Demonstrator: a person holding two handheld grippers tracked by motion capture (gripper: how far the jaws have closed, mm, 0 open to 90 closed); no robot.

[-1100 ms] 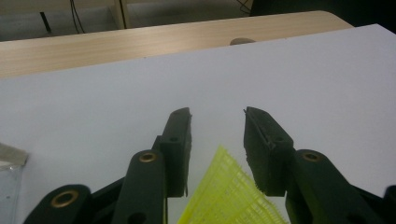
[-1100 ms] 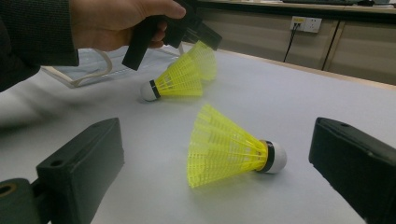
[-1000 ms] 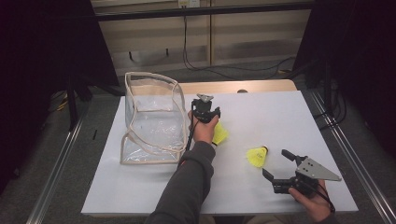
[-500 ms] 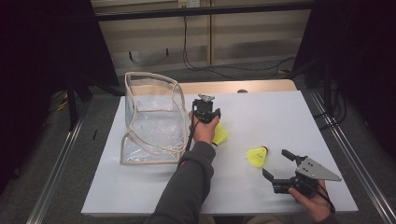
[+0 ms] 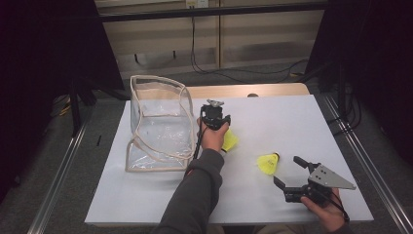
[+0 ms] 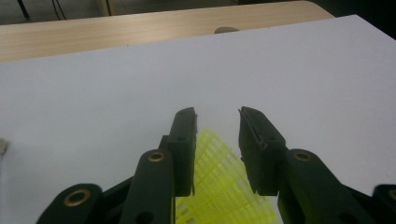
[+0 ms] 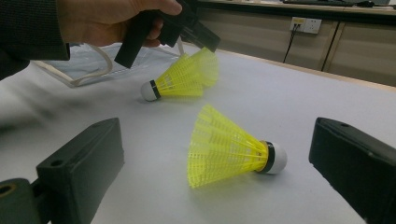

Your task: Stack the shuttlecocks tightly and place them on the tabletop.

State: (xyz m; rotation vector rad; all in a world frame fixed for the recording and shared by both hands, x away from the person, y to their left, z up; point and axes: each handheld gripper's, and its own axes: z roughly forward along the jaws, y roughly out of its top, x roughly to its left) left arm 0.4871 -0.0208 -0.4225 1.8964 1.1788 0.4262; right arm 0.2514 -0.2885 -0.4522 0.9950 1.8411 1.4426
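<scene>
The left gripper (image 6: 216, 122) is poised with jaws apart over the far shuttlecock (image 6: 224, 186), whose skirt lies directly beneath it on the counter (image 5: 292, 117). The near shuttlecock (image 7: 233, 149) is framed by the wide-open right gripper (image 7: 215, 163), cork pointing right.

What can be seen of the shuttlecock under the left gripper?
The shuttlecock has a bright yellow mesh skirt that looks like plastic, a white rounded cap and a black band between them. It lies on its side on the white table, skirt toward the open left gripper, whose jaws straddle the skirt's rim without visibly pinching it. It lies apart from the other shuttlecock.
</scene>
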